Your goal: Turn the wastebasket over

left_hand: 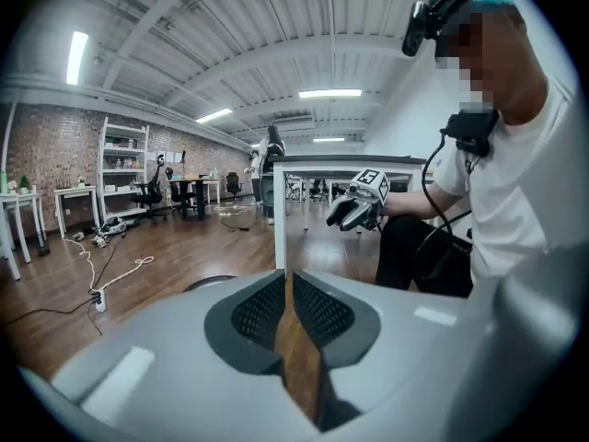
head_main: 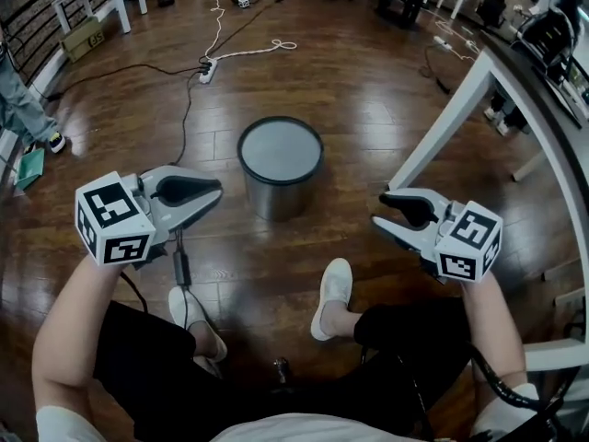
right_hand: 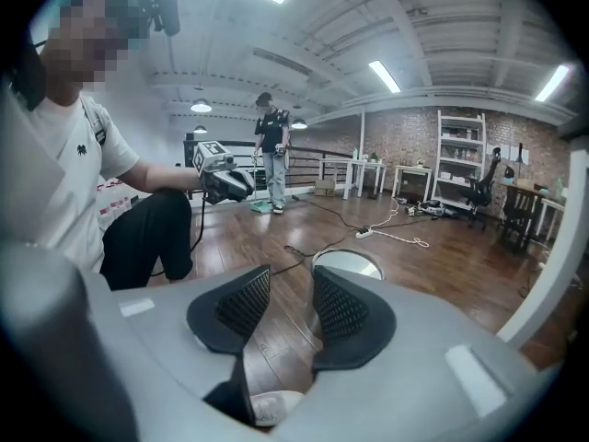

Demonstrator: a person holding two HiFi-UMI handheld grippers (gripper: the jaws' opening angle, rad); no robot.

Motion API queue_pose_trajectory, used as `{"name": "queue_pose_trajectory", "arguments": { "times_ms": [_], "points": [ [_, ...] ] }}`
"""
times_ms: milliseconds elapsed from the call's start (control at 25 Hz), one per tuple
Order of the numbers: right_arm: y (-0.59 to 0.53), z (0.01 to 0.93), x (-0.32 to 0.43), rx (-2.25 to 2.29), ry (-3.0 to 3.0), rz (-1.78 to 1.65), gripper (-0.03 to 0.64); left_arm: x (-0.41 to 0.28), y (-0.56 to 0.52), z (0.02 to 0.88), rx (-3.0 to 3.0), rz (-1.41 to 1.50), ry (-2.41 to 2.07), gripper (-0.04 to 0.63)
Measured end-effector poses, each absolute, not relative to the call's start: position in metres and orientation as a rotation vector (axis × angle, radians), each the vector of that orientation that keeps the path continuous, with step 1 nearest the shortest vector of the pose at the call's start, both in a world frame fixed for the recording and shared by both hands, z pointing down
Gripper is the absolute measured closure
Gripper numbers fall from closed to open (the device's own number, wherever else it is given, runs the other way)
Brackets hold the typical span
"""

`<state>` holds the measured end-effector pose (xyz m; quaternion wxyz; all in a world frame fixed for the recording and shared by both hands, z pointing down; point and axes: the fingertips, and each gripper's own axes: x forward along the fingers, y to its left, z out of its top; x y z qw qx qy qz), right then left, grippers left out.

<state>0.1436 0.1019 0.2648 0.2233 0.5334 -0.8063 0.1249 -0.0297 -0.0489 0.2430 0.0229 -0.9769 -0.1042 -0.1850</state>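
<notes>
Two handheld grippers hang above a wood floor point(head_main: 368, 90) on either side of a wastebasket point(head_main: 281, 168), neither one touching it. The wastebasket stands upright on the floor just ahead of the seated person's white shoes point(head_main: 333, 293), showing a flat grey round face ringed by a dark rim on top. The left gripper point(head_main: 216, 191) is closed, its ribbed pads meeting at the tips with nothing between them. The right gripper point(head_main: 380, 208) has its jaws slightly apart and empty; only floorboards and a shoe show through the gap. Both point inward and a little downward, near the wastebasket's sides but clear of them. A white table leg point(head_main: 442, 118) slants down to the floor at the right, and a power strip point(head_main: 207, 70) with trailing cables lies on the boards beyond the wastebasket. A second person point(right_hand: 273, 168) stands far back in the room, seen in the right gripper view.
</notes>
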Motion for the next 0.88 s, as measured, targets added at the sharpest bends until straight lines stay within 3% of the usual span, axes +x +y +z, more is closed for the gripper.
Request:
{"name": "queue_pose_trajectory", "arguments": {
  "times_ms": [880],
  "points": [
    [0.13,0.267,0.147,1.517,-2.19,0.365,0.479,-0.015,-0.031,0.251,-2.997,-0.614,-0.4,0.568]
  ]
}}
